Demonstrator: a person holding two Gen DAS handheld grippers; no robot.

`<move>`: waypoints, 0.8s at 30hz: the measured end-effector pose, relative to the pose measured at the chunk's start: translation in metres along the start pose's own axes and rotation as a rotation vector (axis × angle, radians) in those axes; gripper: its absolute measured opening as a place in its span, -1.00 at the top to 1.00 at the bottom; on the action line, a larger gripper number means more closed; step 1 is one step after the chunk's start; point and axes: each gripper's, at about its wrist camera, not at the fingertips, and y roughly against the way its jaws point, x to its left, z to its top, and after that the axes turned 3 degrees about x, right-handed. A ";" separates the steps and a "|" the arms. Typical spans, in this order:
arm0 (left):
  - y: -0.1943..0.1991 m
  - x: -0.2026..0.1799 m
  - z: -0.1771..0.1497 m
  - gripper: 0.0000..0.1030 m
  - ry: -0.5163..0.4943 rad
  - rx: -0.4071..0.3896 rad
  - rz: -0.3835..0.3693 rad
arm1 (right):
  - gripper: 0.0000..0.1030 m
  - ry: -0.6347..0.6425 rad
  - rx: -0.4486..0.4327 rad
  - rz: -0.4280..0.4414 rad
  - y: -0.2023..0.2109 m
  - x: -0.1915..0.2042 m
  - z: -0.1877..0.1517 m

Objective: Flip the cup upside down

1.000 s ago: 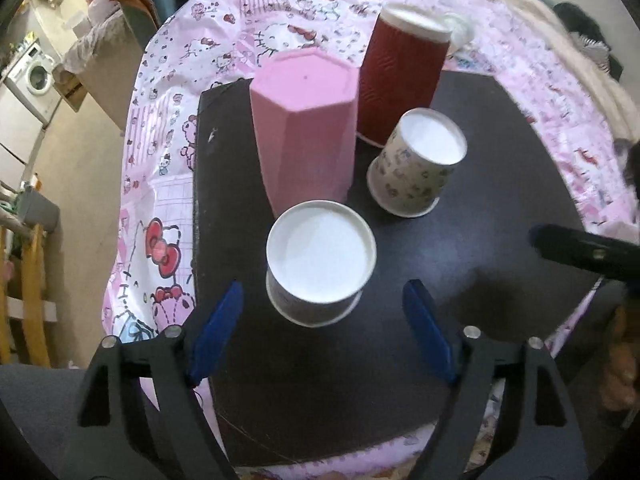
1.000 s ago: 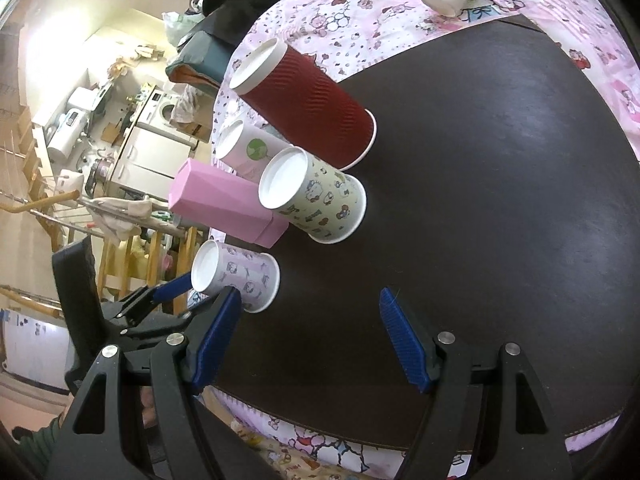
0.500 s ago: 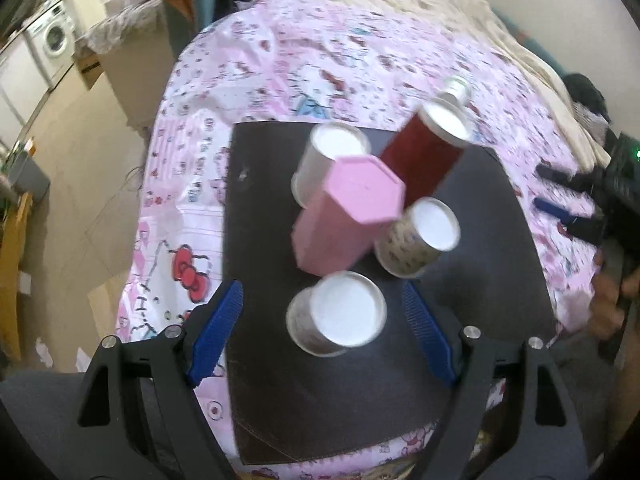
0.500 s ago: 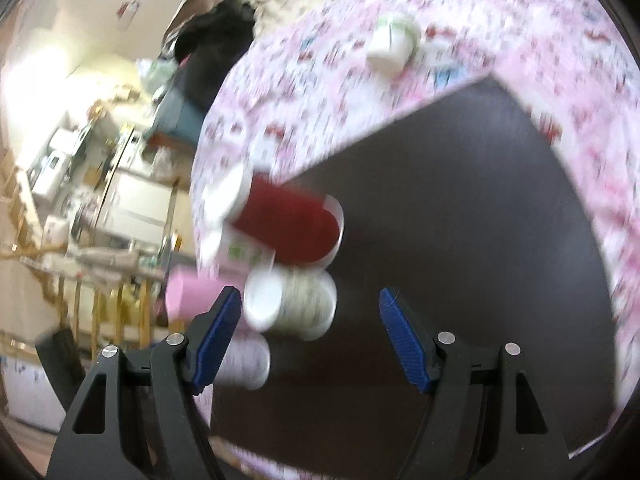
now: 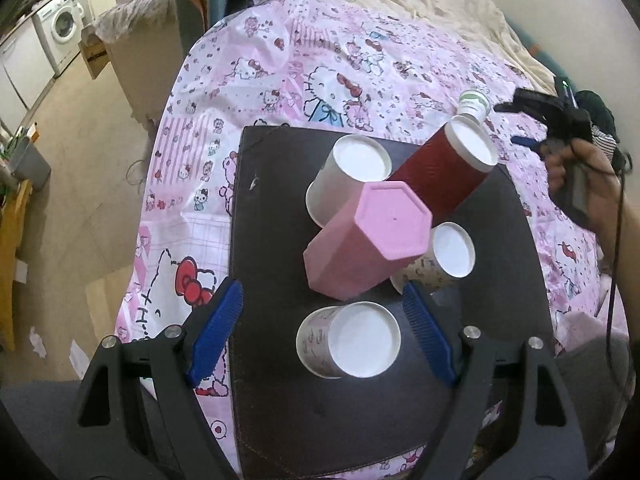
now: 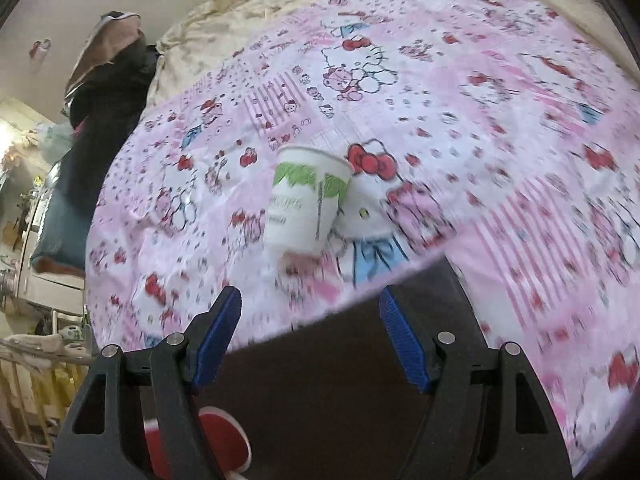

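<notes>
A white paper cup with a green print (image 6: 306,204) stands upright on the pink cloth just past the dark mat (image 6: 340,380); it also shows in the left wrist view (image 5: 474,104). My right gripper (image 6: 310,336) is open and empty, hovering over the mat edge short of that cup; it shows in the left wrist view (image 5: 532,128) held by a hand. My left gripper (image 5: 320,334) is open and empty, high above a small printed cup (image 5: 350,340) standing bottom up.
Bottom up on the mat (image 5: 272,400) stand a pink hexagonal cup (image 5: 368,240), a red ribbed cup (image 5: 444,172), a white cup (image 5: 348,176) and a printed cup (image 5: 438,258). The pink Hello Kitty cloth (image 5: 320,72) covers the table.
The left gripper rose and pulled back from the cups. The right gripper swung away from the cup group toward the far mat edge, bringing the green-print cup close.
</notes>
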 end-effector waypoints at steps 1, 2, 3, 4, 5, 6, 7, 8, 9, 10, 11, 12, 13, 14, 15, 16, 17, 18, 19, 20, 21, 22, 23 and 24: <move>-0.001 0.000 0.000 -0.55 0.003 0.005 0.001 | -0.45 -0.004 0.005 0.003 -0.009 0.001 0.008; -0.003 0.000 0.001 -0.55 0.004 0.008 0.000 | -0.45 -0.004 0.008 0.016 -0.017 0.005 0.014; -0.004 0.000 0.001 -0.55 0.001 0.012 0.003 | -0.45 -0.002 0.011 0.029 -0.023 0.006 0.019; -0.005 -0.001 0.001 -0.55 -0.003 0.014 0.009 | -0.45 0.000 0.017 0.031 -0.030 0.009 0.025; -0.006 -0.001 0.001 -0.55 -0.005 0.016 0.013 | -0.45 -0.001 0.028 0.027 -0.039 0.011 0.031; -0.008 -0.001 0.001 -0.55 -0.006 0.020 0.017 | -0.43 -0.005 0.041 0.023 -0.045 0.011 0.033; -0.009 0.000 0.001 -0.55 -0.003 0.026 0.015 | -0.43 -0.009 0.056 0.013 -0.051 0.012 0.033; -0.010 0.000 0.000 -0.55 -0.001 0.028 0.013 | -0.43 -0.011 0.067 -0.004 -0.058 0.013 0.035; -0.010 0.001 0.000 -0.55 0.003 0.029 0.014 | -0.42 -0.009 0.076 -0.021 -0.064 0.014 0.035; -0.010 0.001 0.000 -0.55 0.004 0.028 0.015 | -0.33 0.000 0.084 -0.033 -0.069 0.015 0.035; -0.010 0.002 0.000 -0.55 0.006 0.025 0.015 | -0.27 0.013 0.091 -0.050 -0.073 0.015 0.034; -0.009 0.003 -0.001 -0.55 0.011 0.023 0.017 | -0.10 0.028 0.100 -0.068 -0.077 0.014 0.032; -0.009 0.004 -0.001 -0.55 0.016 0.021 0.018 | -0.10 0.040 0.103 -0.074 -0.079 0.013 0.031; -0.008 0.005 -0.001 -0.55 0.022 0.017 0.018 | -0.10 0.054 0.098 -0.072 -0.078 0.012 0.030; -0.007 0.007 -0.001 -0.55 0.027 0.013 0.017 | -0.09 0.076 0.083 -0.077 -0.073 0.011 0.027; -0.007 0.008 -0.001 -0.55 0.033 0.013 0.016 | -0.09 0.097 0.076 -0.074 -0.066 0.012 0.022; -0.007 0.008 -0.001 -0.55 0.039 0.015 0.011 | -0.09 0.111 0.087 -0.054 -0.059 0.011 0.015; -0.008 0.009 -0.001 -0.55 0.045 0.017 0.004 | -0.09 0.120 0.095 -0.042 -0.053 0.011 0.009; -0.008 0.009 -0.002 -0.55 0.049 0.018 -0.002 | -0.09 0.137 0.099 -0.030 -0.042 0.011 -0.003; -0.007 0.009 -0.002 -0.55 0.052 0.015 -0.007 | -0.09 0.160 0.102 -0.022 -0.032 0.013 -0.014; -0.006 0.008 -0.003 -0.55 0.049 0.009 -0.008 | -0.09 0.189 0.105 -0.009 -0.018 0.015 -0.030; -0.004 0.006 -0.004 -0.55 0.044 0.004 -0.005 | -0.09 0.214 0.105 0.006 -0.004 0.016 -0.049; -0.003 0.005 -0.006 -0.55 0.035 0.000 0.000 | -0.09 0.225 0.109 0.014 0.006 0.016 -0.065; -0.002 0.004 -0.007 -0.55 0.030 -0.002 0.003 | -0.09 0.232 0.123 0.034 0.018 0.016 -0.086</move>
